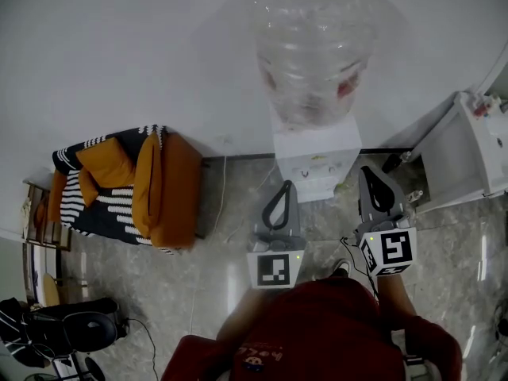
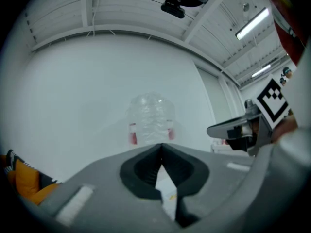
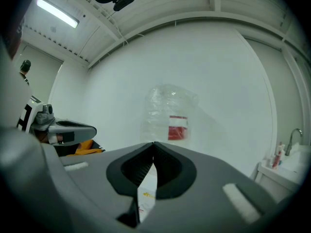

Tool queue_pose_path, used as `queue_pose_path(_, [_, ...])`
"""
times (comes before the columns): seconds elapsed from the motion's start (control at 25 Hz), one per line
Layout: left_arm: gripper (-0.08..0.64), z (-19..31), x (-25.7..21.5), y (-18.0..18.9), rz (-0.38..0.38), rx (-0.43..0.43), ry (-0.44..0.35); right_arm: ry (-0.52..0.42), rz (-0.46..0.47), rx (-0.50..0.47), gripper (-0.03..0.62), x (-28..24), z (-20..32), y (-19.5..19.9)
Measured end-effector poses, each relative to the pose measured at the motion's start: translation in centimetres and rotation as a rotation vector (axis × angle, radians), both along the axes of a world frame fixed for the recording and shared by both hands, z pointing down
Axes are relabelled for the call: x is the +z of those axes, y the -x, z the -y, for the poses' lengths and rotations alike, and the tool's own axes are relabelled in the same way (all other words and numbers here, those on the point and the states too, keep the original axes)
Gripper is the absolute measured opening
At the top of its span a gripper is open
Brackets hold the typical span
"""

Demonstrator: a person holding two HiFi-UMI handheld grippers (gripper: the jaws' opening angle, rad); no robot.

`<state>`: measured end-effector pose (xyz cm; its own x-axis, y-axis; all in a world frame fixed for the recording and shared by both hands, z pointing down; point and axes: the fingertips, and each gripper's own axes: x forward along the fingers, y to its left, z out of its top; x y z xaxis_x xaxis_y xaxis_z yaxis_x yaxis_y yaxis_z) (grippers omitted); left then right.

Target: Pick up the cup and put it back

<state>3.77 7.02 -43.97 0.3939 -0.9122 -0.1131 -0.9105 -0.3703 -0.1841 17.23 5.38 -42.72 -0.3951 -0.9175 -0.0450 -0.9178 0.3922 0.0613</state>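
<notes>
Straight ahead, the water dispenser point(image 1: 316, 163) stands against the wall point(image 1: 143, 46) with the bottle point(image 1: 311, 54) on top of it. Left tool point(image 1: 285, 185) and right tool point(image 1: 367, 171) sit side by side before it. The sofa point(image 1: 131, 185) lies off left, the sink unit point(image 1: 468, 145) right.

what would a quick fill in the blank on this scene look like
1. The left gripper and the right gripper both have their jaws ____, with nothing between them.
2. The clear water bottle stands on top of a ____ dispenser.
3. In the head view, the sofa with orange cushions stands to the ____ of the dispenser.

Missing words: shut; white; left
</notes>
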Motion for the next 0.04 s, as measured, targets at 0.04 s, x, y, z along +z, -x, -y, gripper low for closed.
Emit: queue_pose_path(0.04, [0.000,0.22,-0.09,-0.24,0.007,0.008,-0.007,-0.003,-0.001,0.006,0.002,-0.06,0.15,-0.27])
